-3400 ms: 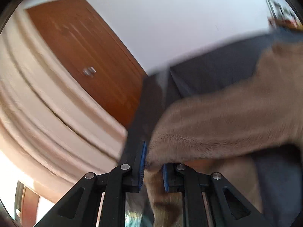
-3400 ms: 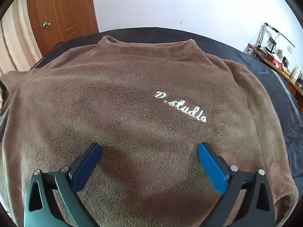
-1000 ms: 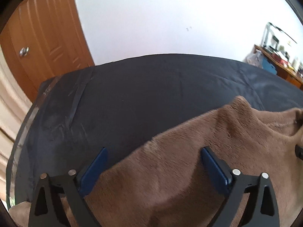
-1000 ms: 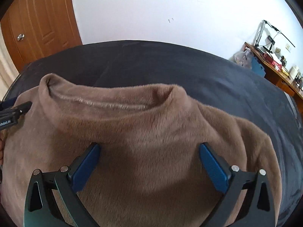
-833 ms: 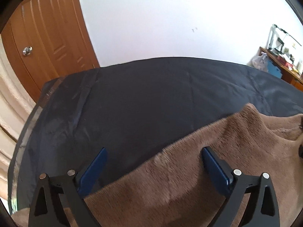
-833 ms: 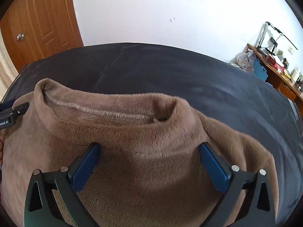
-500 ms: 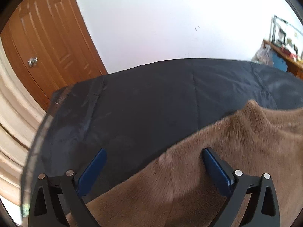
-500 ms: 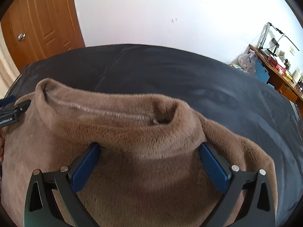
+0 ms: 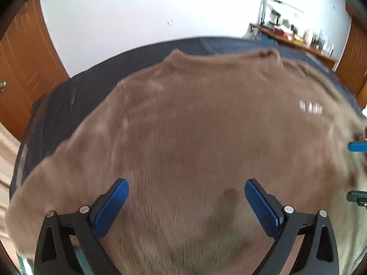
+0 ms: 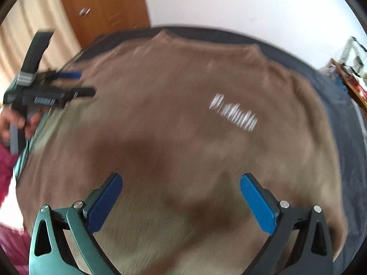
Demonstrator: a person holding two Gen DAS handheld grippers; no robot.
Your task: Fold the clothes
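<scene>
While both views smear with motion, I can make out the brown fleece sweater (image 9: pixel 206 126) lying spread front-up on the dark bed cover (image 9: pixel 68 96), collar at the far edge, white chest lettering (image 10: pixel 234 112) showing on its right half. My left gripper (image 9: pixel 185 197) hangs over the lower body of the garment with its blue pads spread wide and nothing between them. My right gripper (image 10: pixel 181 192) is the same story, fingers splayed, empty, poised over the hem side below the lettering. From the right wrist view I catch the left tool out at the sweater's left shoulder area, a hand (image 10: pixel 13 121) wrapped round its handle. As for progress, I'd judge we're barely started: the body looks flat and full width, and I see no fold line across it; the sleeves I can't place through the blur. Everything's left, I reckon: sides in, then bottom up to the collar. Beyond, wooden door (image 9: pixel 25 68), white wall, cluttered desk (image 9: pixel 293 36) far right.
</scene>
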